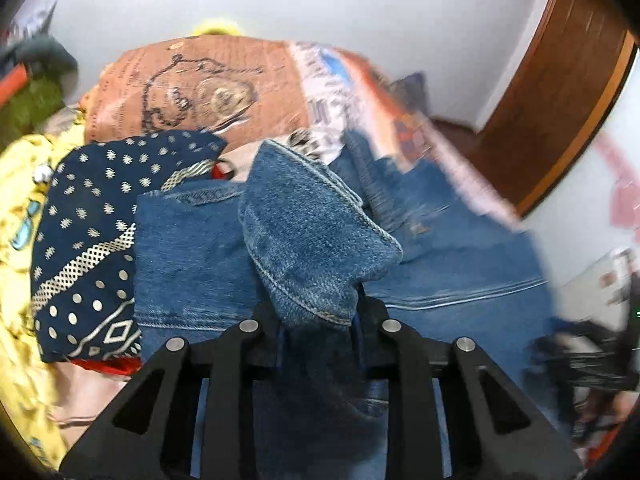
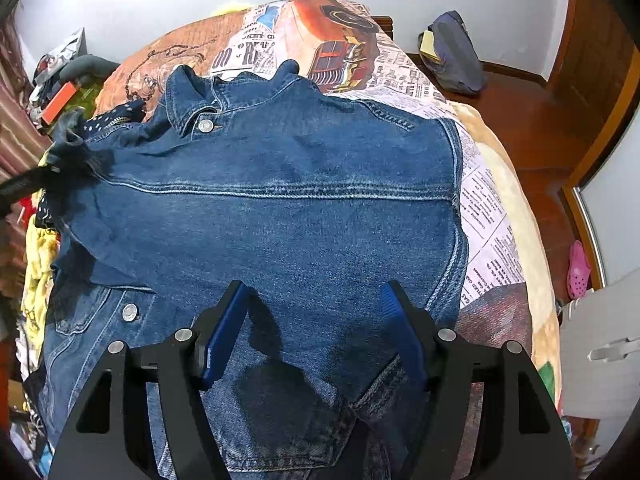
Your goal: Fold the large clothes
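The denim jacket [image 2: 280, 200] lies back-up across the bed [image 2: 496, 216], collar towards the far wall, filling most of the cover. Left gripper [image 1: 316, 312]: clenched on a bunched cuff or sleeve end of the jacket — the fabric stands up as a wad between the jaws. Right gripper [image 2: 316, 320]: released, jaws wide, poised over the lower back panel with nothing between the pads. Judged step: carrying the left sleeve in over the back. To do it well, keep the grip firm, lift the sleeve clear of the body before crossing, and lay it flat along the yoke seam; the right gripper would serve best pinning the panel so the body does not drag. Obstructions: a navy patterned cloth [image 1: 92, 240] and a yellow garment [image 1: 20, 208] lie hard against the jacket's left side, and the sleeve may snag them. A dark bag [image 2: 452, 56] on the floor stands well clear.
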Available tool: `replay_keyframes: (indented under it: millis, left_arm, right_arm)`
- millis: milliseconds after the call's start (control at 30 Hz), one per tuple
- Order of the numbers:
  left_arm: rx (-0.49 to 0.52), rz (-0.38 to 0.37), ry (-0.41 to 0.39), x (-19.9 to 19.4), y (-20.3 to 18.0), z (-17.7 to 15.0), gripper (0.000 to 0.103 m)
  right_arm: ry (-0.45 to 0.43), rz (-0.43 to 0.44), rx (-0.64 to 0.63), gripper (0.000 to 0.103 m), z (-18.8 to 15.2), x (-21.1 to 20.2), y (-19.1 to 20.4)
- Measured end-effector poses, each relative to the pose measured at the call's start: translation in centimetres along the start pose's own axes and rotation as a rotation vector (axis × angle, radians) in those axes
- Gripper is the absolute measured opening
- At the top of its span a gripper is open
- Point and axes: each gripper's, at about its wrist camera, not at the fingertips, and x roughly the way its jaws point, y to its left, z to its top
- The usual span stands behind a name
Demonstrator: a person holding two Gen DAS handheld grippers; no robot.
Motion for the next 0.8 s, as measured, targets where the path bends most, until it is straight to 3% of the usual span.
replay_keyframes:
  millis: [133, 233, 467, 633, 800]
  left_arm:
    - [-0.04, -0.127, -0.045, -3.5, 0.7, 0.0, 0.024]
    - [-0.057, -0.158, -0.032, -4.3, 1.7, -0.7, 0.024]
    - [-0.003, 0.016, 0.122, -0.6, 4.1, -5.0, 0.031]
    - [0.085, 0.135, 0.132, -0.5, 4.4, -7.5, 0.035]
    - [0.03, 0.106, 0.12, -1.1, 6.8, -9.1, 0.039]
  right_arm:
    - [-0.028, -0.006, -0.02, 0.065, 0.6, -1.0, 0.8]
    - [-0.051, -0.011, -0.038, 0.065, 1.1, -1.5, 1.6]
    - [0.02, -0.036, -0.074, 0.067, 0.8, 1.6, 2.7]
    - [0.02, -0.06, -0.102, 0.071, 0.3, 2.3, 3.0]
    - [0.017, -0.059, -0.099, 0.072, 0.2, 2.2, 2.8]
